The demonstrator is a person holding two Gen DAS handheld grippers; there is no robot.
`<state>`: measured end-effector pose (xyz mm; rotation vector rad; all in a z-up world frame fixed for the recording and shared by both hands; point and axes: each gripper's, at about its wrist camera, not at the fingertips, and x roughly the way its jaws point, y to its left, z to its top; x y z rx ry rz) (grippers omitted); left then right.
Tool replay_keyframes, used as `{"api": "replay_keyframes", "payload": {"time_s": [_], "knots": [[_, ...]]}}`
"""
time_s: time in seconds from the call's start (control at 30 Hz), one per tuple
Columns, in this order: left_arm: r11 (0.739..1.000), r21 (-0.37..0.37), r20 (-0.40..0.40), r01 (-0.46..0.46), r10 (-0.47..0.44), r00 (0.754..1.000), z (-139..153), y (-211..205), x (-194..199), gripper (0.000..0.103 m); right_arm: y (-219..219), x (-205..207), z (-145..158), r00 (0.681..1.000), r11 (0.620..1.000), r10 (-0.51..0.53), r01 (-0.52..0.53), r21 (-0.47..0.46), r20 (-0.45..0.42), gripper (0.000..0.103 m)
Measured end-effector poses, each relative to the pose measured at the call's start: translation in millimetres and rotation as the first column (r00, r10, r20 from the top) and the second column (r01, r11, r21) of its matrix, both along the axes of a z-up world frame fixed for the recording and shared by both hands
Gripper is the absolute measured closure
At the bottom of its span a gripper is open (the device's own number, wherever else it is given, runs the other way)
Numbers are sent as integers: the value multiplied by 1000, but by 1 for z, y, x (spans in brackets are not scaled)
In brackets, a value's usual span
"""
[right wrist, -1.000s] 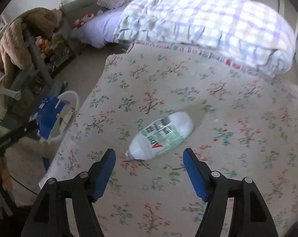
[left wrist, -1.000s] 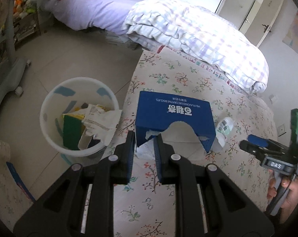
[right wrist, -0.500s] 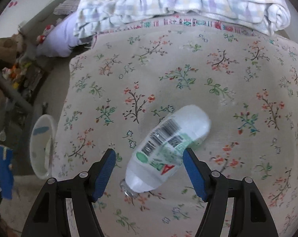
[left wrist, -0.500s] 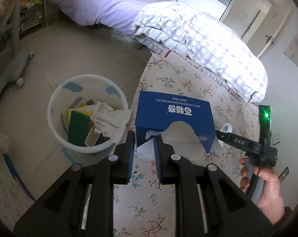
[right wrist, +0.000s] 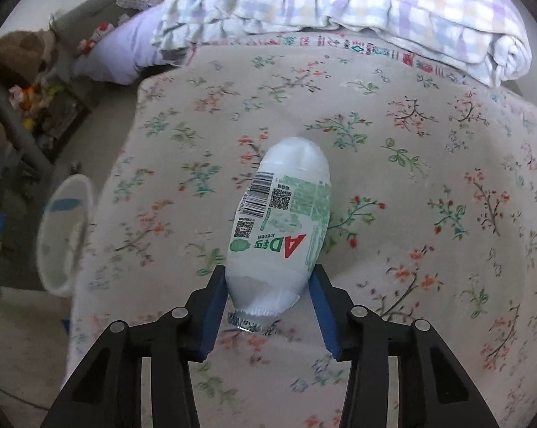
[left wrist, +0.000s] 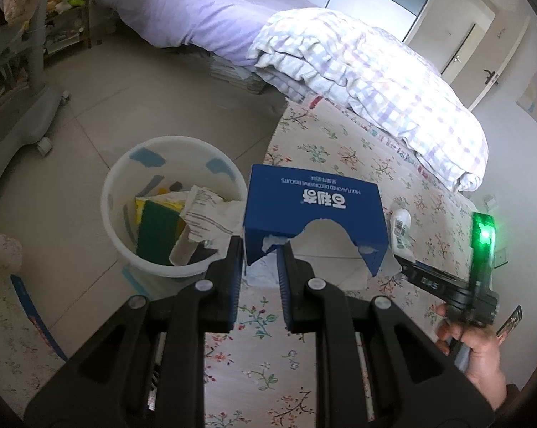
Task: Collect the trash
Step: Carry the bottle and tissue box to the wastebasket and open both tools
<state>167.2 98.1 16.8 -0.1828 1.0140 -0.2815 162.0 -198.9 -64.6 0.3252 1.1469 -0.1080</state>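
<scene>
- The floral bedspread (right wrist: 393, 142) covers a bed that fills most of the right wrist view; it is cream with green sprigs and red blossoms.
- A white plastic bottle (right wrist: 286, 221) with a green label lies on its side on that bedspread, its neck pointing toward the camera.
- The right tool (right wrist: 268, 306) has its blue-padded fingers on either side of the bottle's shoulder, up against it or nearly so; I cannot tell whether they grip it.
- A folded checked quilt (left wrist: 368, 71) in lilac and white lies along the far end of the bedspread.
- Beyond the quilt is a second bed with a purple sheet (left wrist: 197, 18), a red-and-white plush toy near its pillow.
- The left tool (left wrist: 257, 264) is pinching the torn lower edge of a blue cardboard box (left wrist: 311, 210), held in the air at the bedspread's edge.
- A white waste bin (left wrist: 172, 210) stands on the pale tiled floor (left wrist: 125, 107) just beside the bedspread; it holds crumpled paper and a yellow-green sponge.
- The box hangs just to the right of the bin's rim.
- A grey wheeled stand (left wrist: 22, 107) stands on the floor, well apart from the bedspread.
- White wardrobe doors and a room door are behind the quilt.
</scene>
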Motion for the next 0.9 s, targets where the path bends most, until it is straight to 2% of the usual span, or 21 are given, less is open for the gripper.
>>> {"api": "replay_keyframes", "payload": {"time_s": [0.17, 0.37, 0.53, 0.7, 0.73, 0.8, 0.83, 0.87, 0.9], "knots": [[999, 3, 17, -45, 45, 999, 1, 17, 6, 82, 9, -2, 20, 998, 997, 22, -25, 70, 51, 56], [990, 59, 49, -132, 129, 990, -5, 50, 19, 82, 31, 3, 47, 991, 990, 82, -93, 107, 107, 56], [974, 81, 54, -213, 209, 977, -16, 78, 33, 82, 58, 13, 58, 982, 981, 139, -154, 118, 130, 56], [969, 83, 58, -234, 230, 972, -34, 86, 47, 80, 89, 26, 61, 970, 970, 184, -205, 131, 157, 56], [970, 81, 66, -228, 223, 973, -38, 86, 50, 75, 93, 27, 61, 969, 968, 188, -211, 137, 162, 56], [968, 83, 40, -239, 236, 971, -46, 89, 54, 52, 104, 32, 61, 962, 961, 204, -232, 153, 179, 56], [964, 80, 27, -254, 253, 967, -48, 91, 55, 34, 111, 34, 61, 959, 955, 215, -246, 163, 187, 56], [959, 78, 18, -273, 273, 962, -49, 94, 53, 25, 114, 36, 59, 956, 952, 223, -256, 170, 191, 56], [955, 80, 13, -286, 285, 958, -49, 97, 53, 24, 119, 38, 59, 953, 948, 232, -266, 174, 192, 56]]}}
